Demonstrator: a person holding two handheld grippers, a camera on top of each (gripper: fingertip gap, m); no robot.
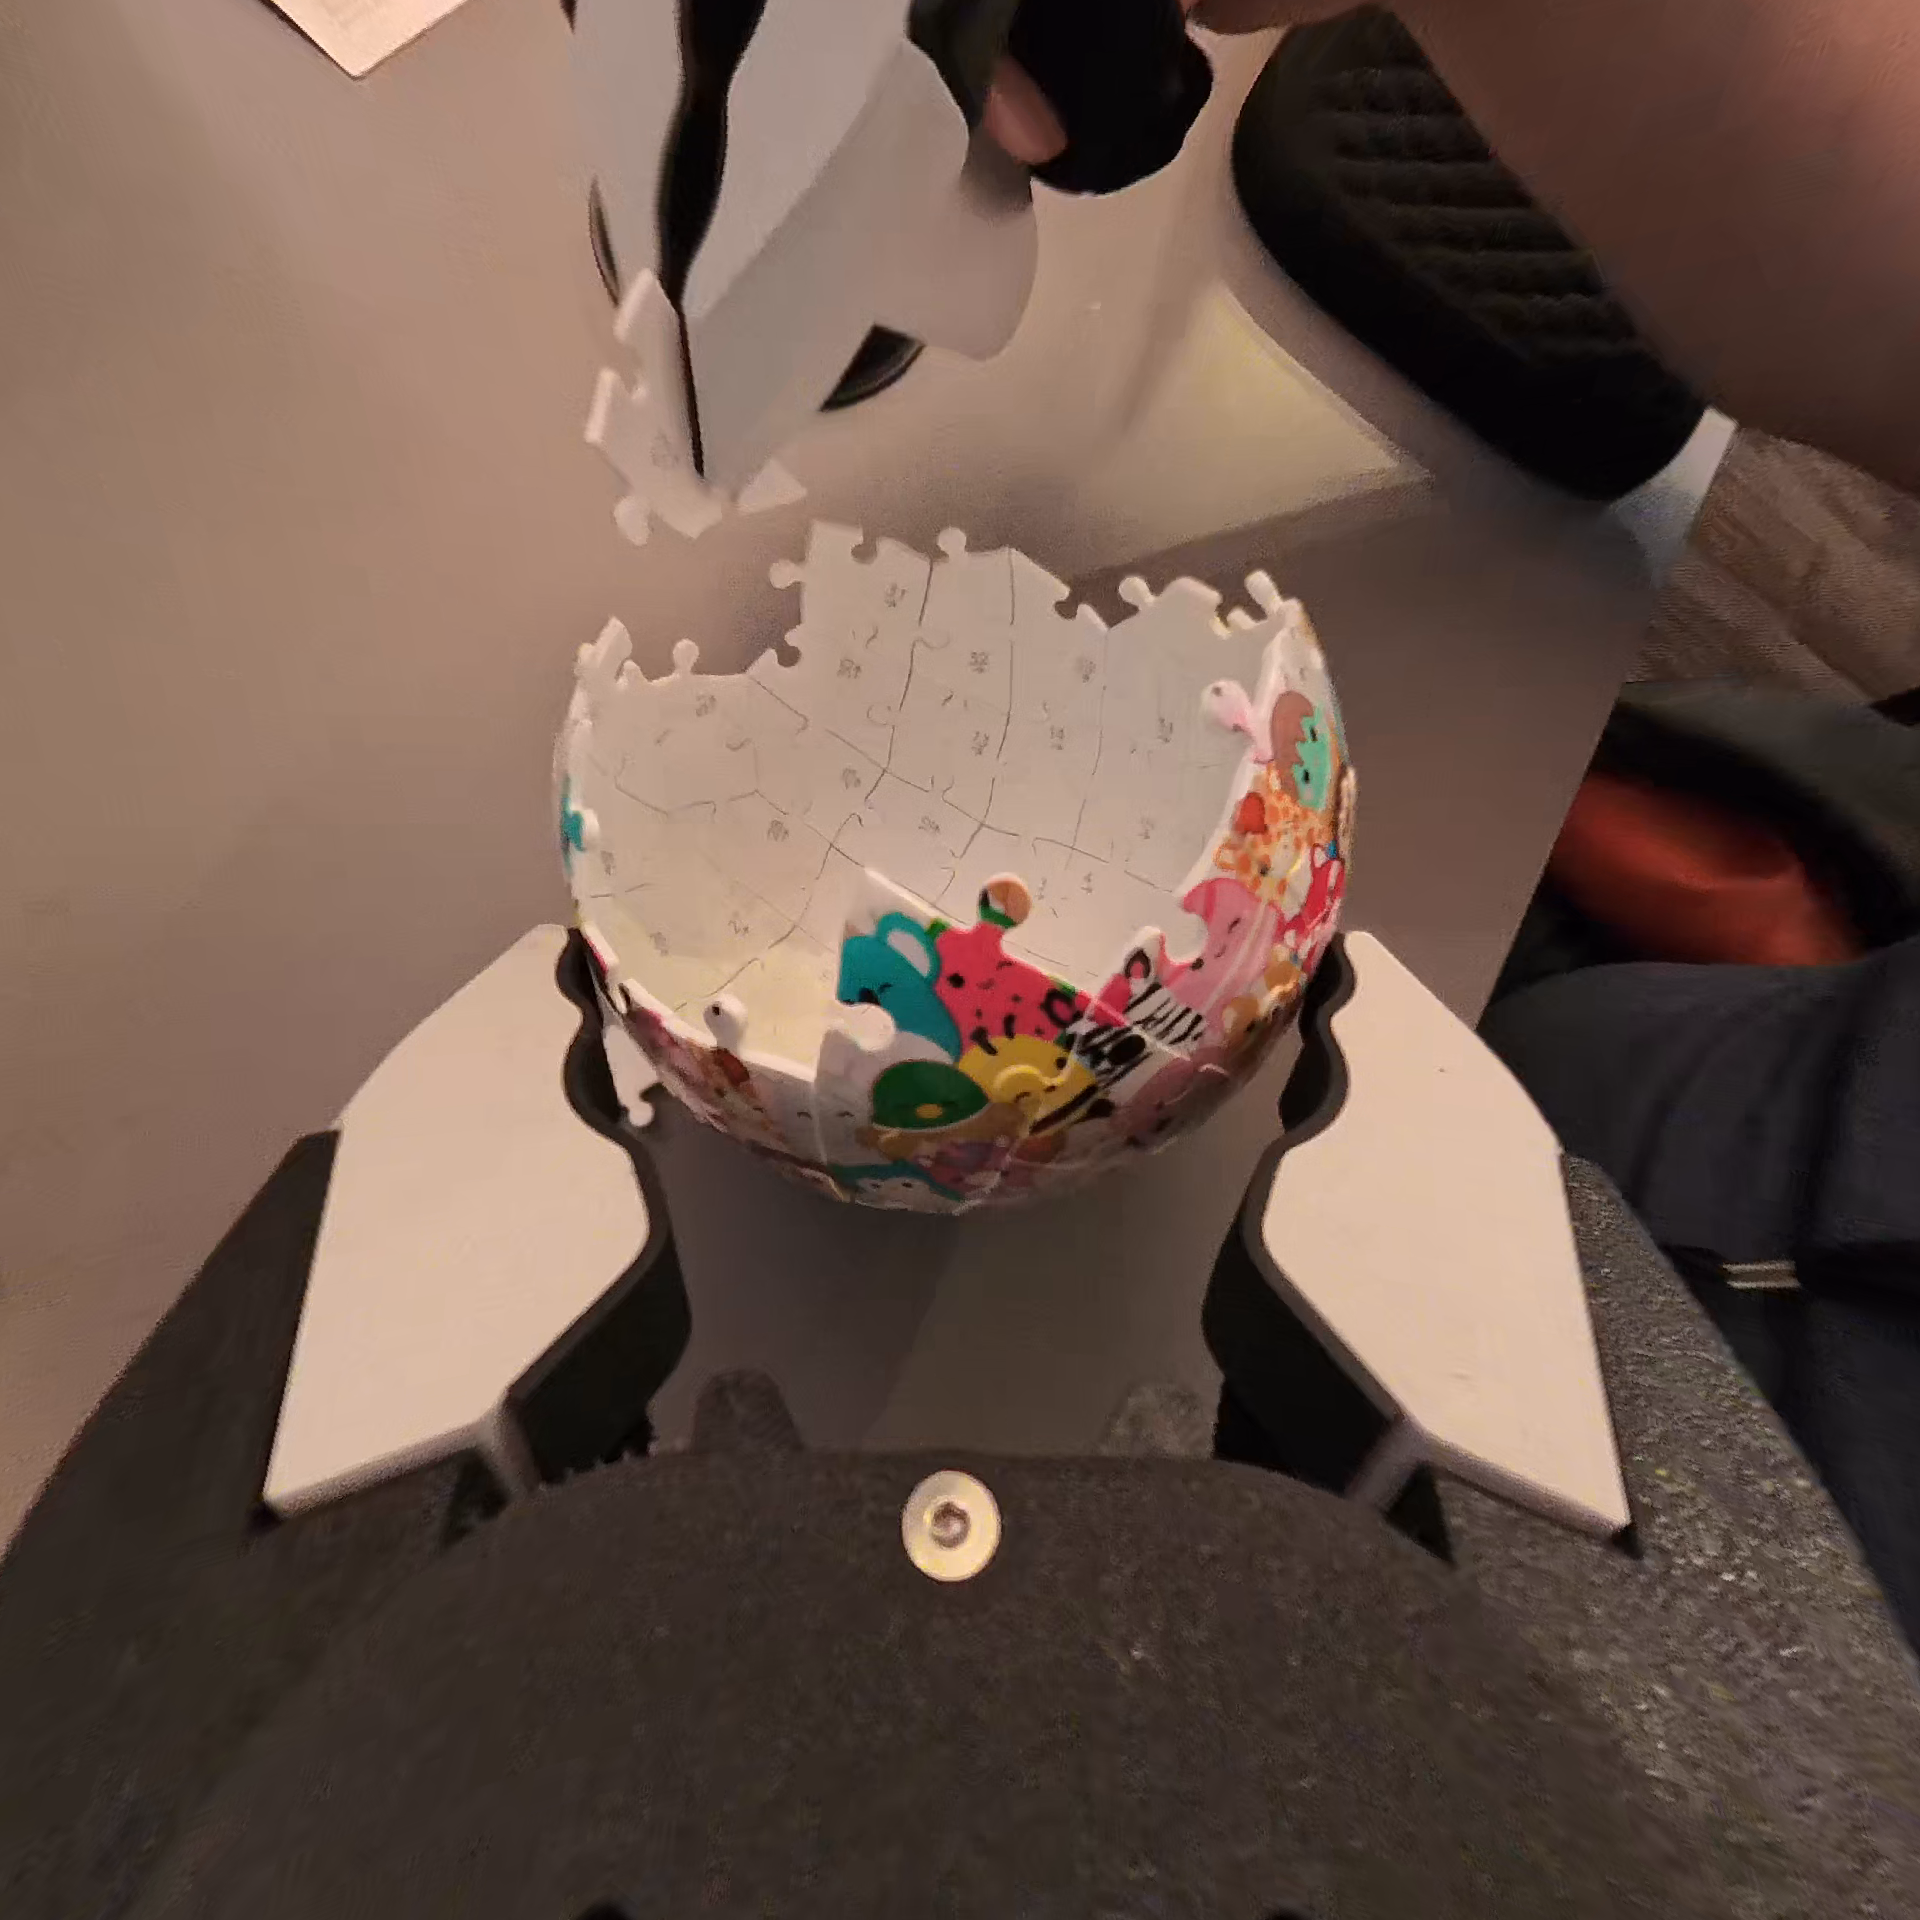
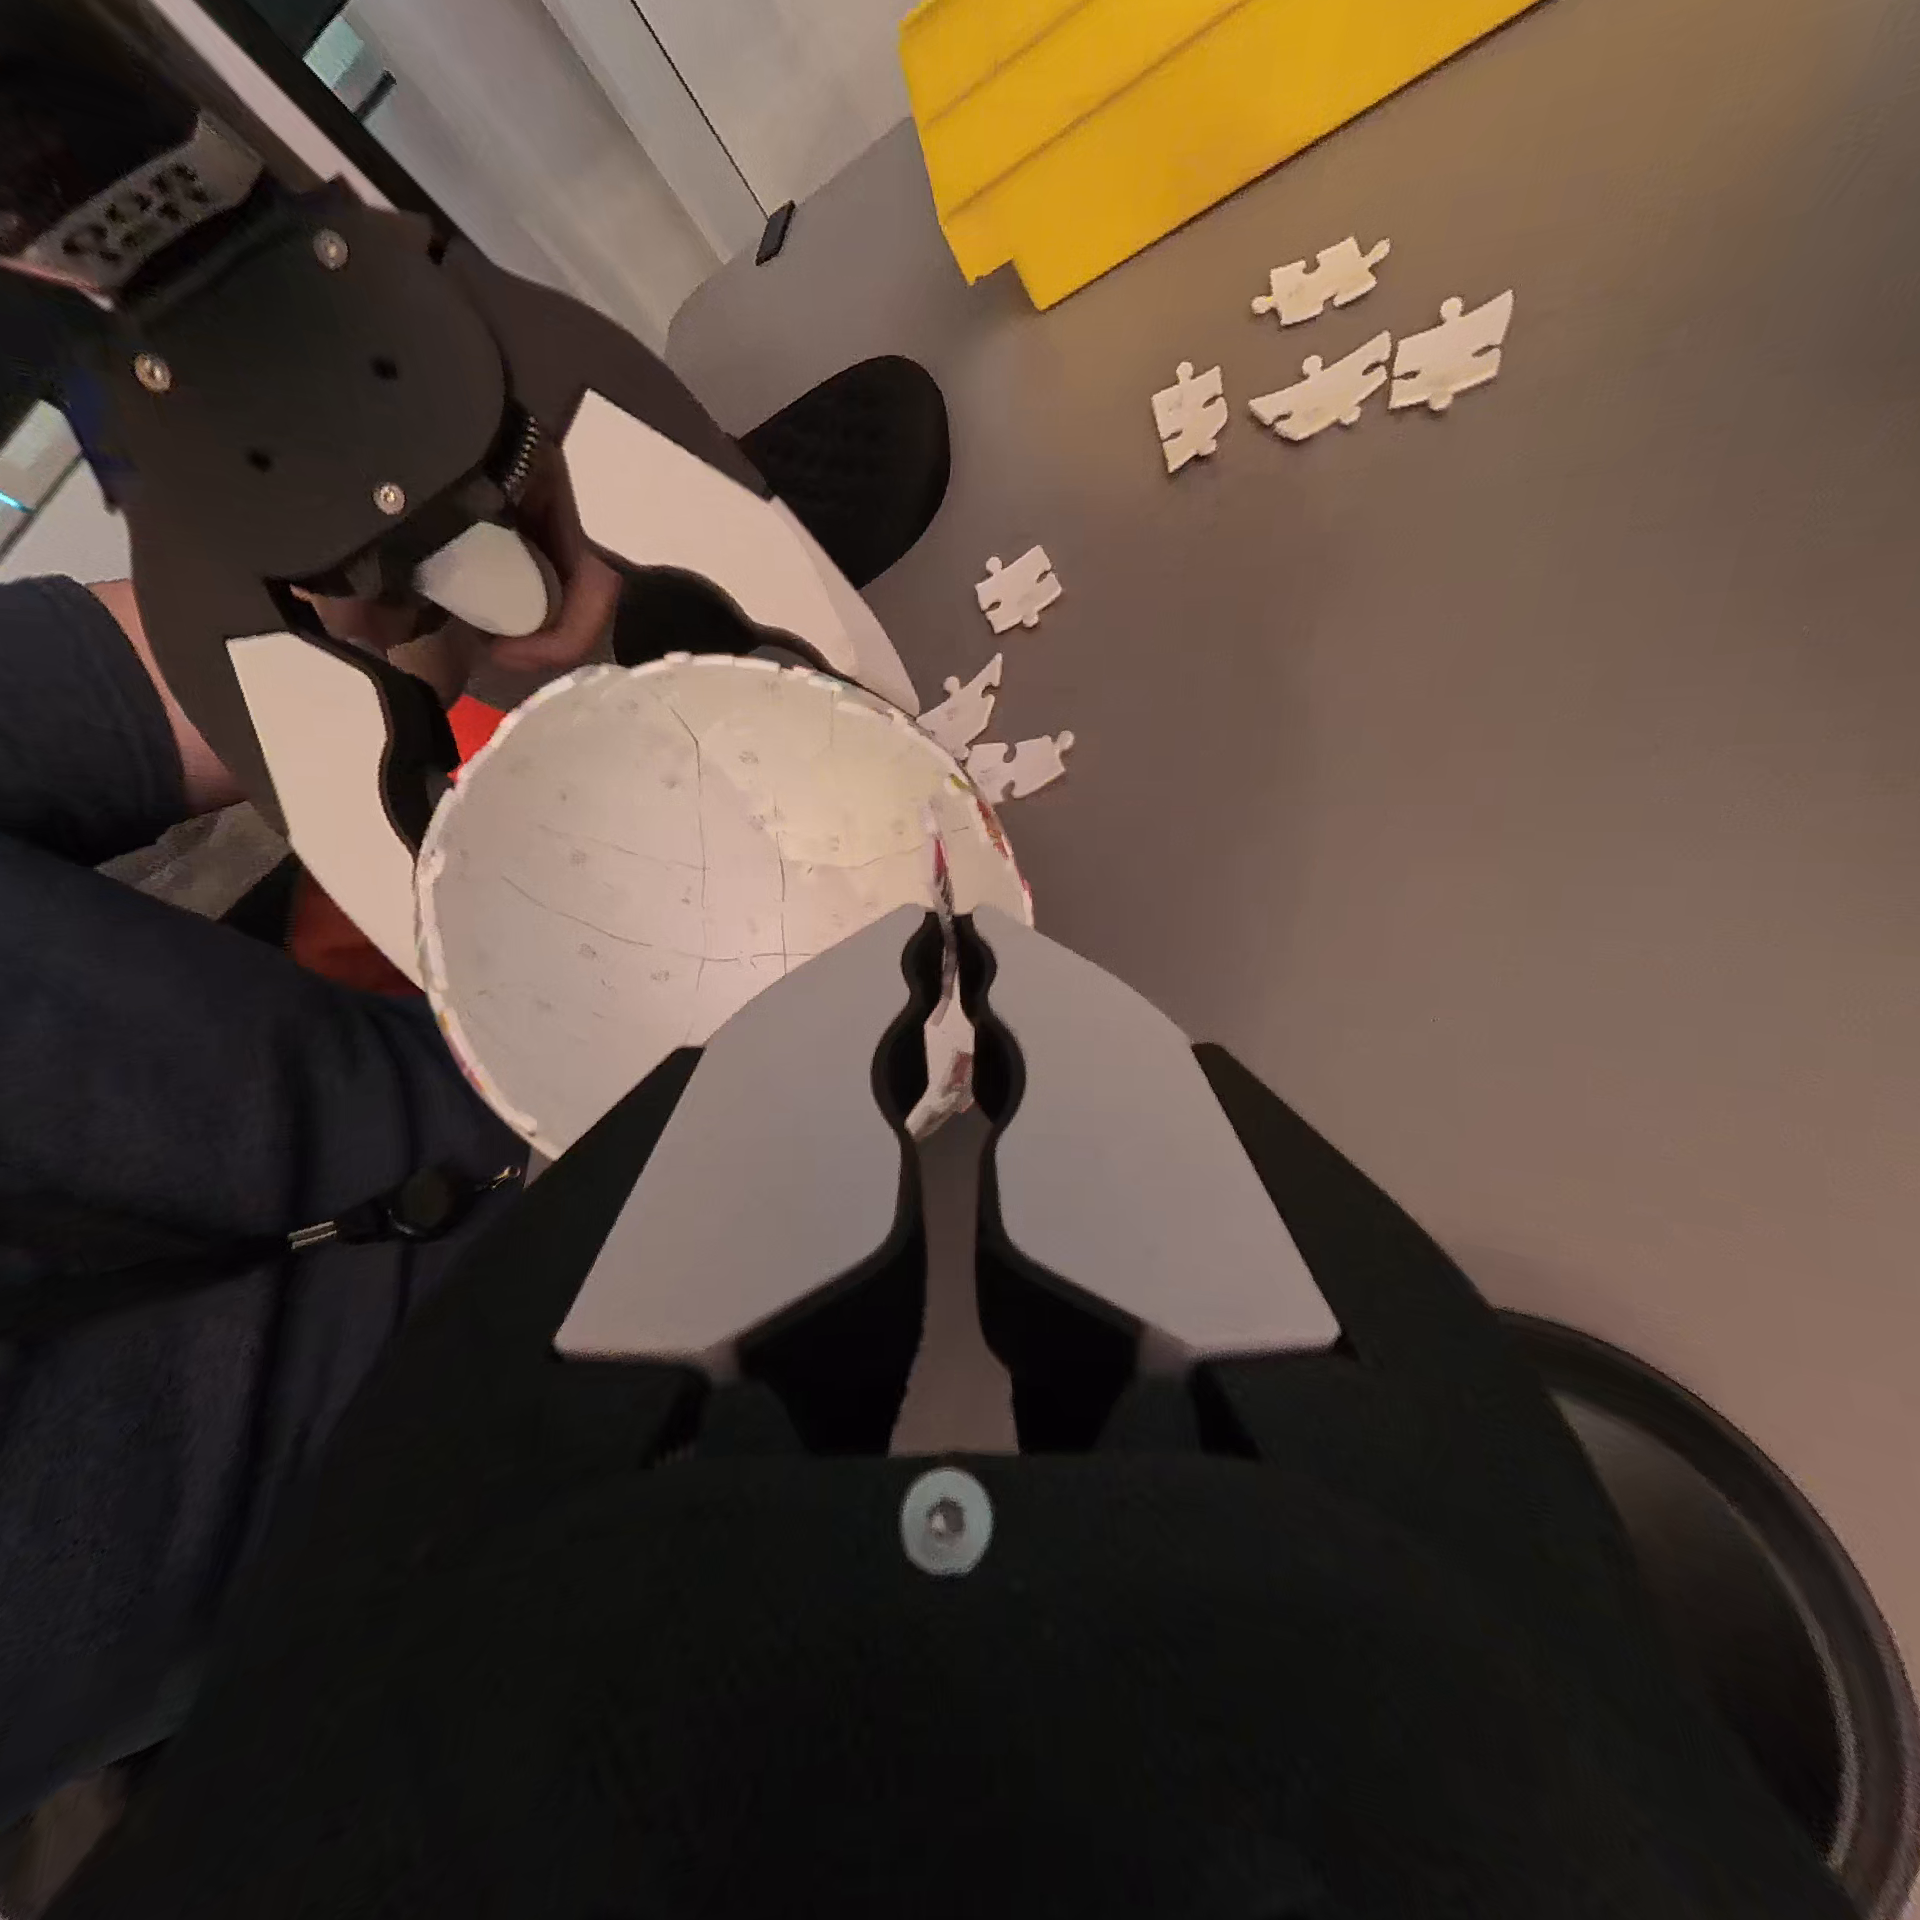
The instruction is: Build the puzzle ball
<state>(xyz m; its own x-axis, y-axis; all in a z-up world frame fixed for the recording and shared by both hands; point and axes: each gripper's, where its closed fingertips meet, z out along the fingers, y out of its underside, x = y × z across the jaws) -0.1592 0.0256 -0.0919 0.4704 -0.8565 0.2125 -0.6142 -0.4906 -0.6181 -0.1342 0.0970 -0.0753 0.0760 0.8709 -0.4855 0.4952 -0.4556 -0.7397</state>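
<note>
At the bottom of the left wrist view, the left gripper (image 1: 951, 1029) pinches the half-built puzzle ball (image 1: 951, 894) across its widest part, one finger on each flank, holding the open shell mid-frame above the grey table (image 1: 260, 623). Its printed cartoon animals face out, its numbered white inside faces up. Just above the jagged rim, in the upper middle of the frame, the right gripper (image 1: 707, 483) comes down pressed together on a single white puzzle piece (image 1: 644, 416), edge-on and close to the rim without touching it. In the right wrist view, more loose pieces (image 2: 1320, 400) lie at the upper right beside a yellow box (image 2: 1143, 125).

The shell looks light, thin and brittle at its seams — a hard squeeze could likely pop pieces apart. The low, completed band is probably the safest hold — the tabbed rim the weakest.
</note>
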